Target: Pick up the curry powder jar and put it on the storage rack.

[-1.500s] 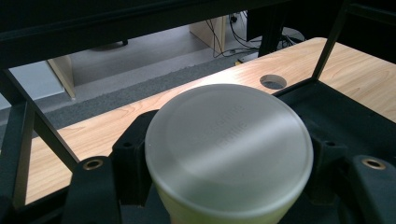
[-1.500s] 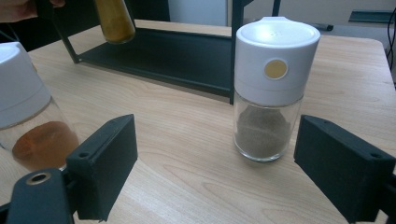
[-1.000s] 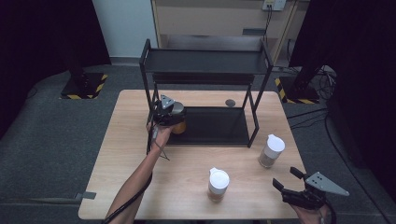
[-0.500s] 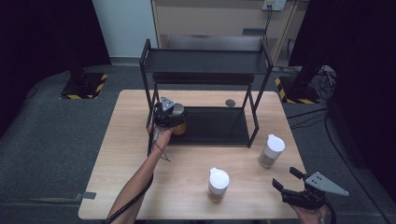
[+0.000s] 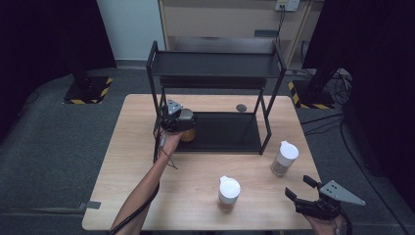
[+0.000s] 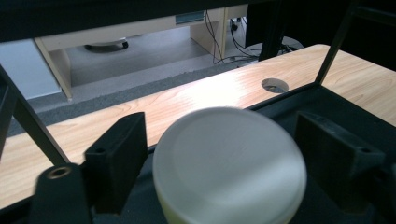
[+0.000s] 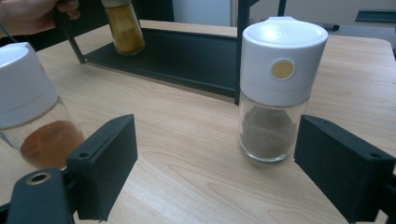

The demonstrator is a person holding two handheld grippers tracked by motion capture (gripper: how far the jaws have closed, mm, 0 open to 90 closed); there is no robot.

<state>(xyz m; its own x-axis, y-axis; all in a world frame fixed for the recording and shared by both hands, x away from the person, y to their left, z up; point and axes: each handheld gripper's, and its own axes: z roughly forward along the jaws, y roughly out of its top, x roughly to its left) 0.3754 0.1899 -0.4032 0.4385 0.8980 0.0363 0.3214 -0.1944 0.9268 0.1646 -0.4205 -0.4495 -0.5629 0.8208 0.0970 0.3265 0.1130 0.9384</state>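
My left gripper (image 5: 180,119) sits at the near-left corner of the black shelf rack (image 5: 215,63), and its jaws have just been opening: in the left gripper view both black pads stand clear of the white lid of the yellow-spice jar (image 6: 229,165), with a gap on each side. The jar is between them but no longer pinched. It stands upright on the rack's lower tray (image 5: 222,132), at the tray's left end, as the right gripper view also shows (image 7: 123,25).

My right gripper (image 5: 309,195) hovers at the near-right edge of the table (image 5: 127,161), jaws spread and holding nothing. Straight ahead of it, a little right of centre between its pads, stands the grey-pepper jar (image 7: 275,88), upright, its long axis vertical, white cap on top, near the rack's right front leg. The red-spice jar (image 7: 32,121) stands off to its left, near the table's middle front.

I judge the pepper jar to be the next pick. It lies forward of the right gripper and far from the left one, so the right hand is the nearer. The approach should be level and straight ahead, pads either side of the glass body.
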